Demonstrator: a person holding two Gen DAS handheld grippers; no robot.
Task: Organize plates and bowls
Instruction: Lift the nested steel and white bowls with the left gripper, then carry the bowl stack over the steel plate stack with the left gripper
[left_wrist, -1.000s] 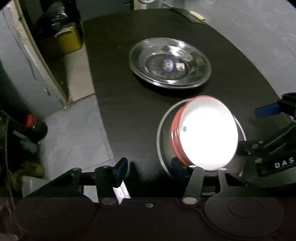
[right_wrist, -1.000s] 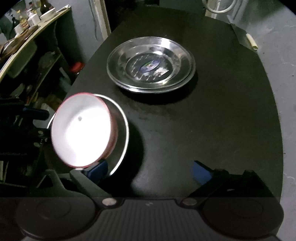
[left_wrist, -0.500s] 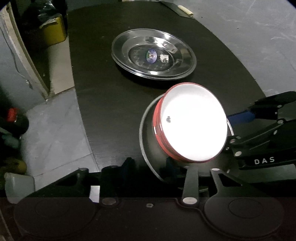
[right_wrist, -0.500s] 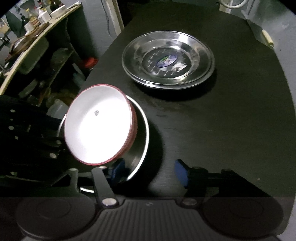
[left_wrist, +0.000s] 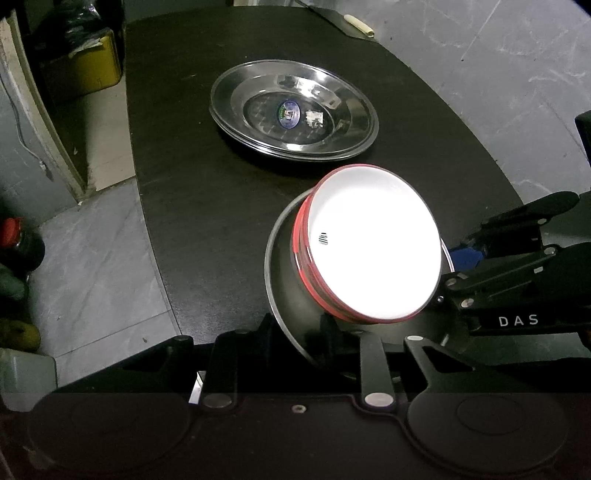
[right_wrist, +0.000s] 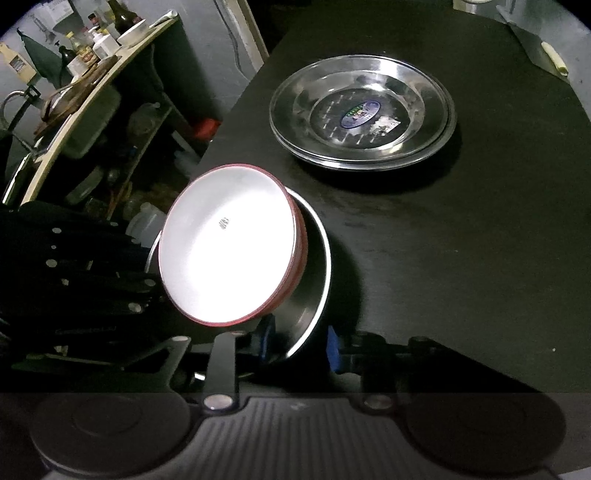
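Observation:
A red bowl with a white inside (left_wrist: 369, 247) (right_wrist: 229, 247) sits tilted in a steel plate (left_wrist: 284, 280) (right_wrist: 314, 280), lifted off the black table (left_wrist: 192, 192) (right_wrist: 461, 240). My left gripper (left_wrist: 299, 328) is shut on the near rim of this steel plate. My right gripper (right_wrist: 299, 341) is shut on its opposite rim and shows at the right of the left wrist view (left_wrist: 517, 266). A stack of steel plates (left_wrist: 293, 110) (right_wrist: 362, 110) lies further back on the table.
A yellow crate (left_wrist: 85, 62) and bottles (left_wrist: 14, 243) stand on the floor left of the table. Shelves with bottles and jars (right_wrist: 74, 74) are at the left of the right wrist view. A small cream object (left_wrist: 358, 26) lies at the table's far end.
Both grippers have closed on the steel plate's rims and the plate with the red bowl has moved a little toward the plate stack.

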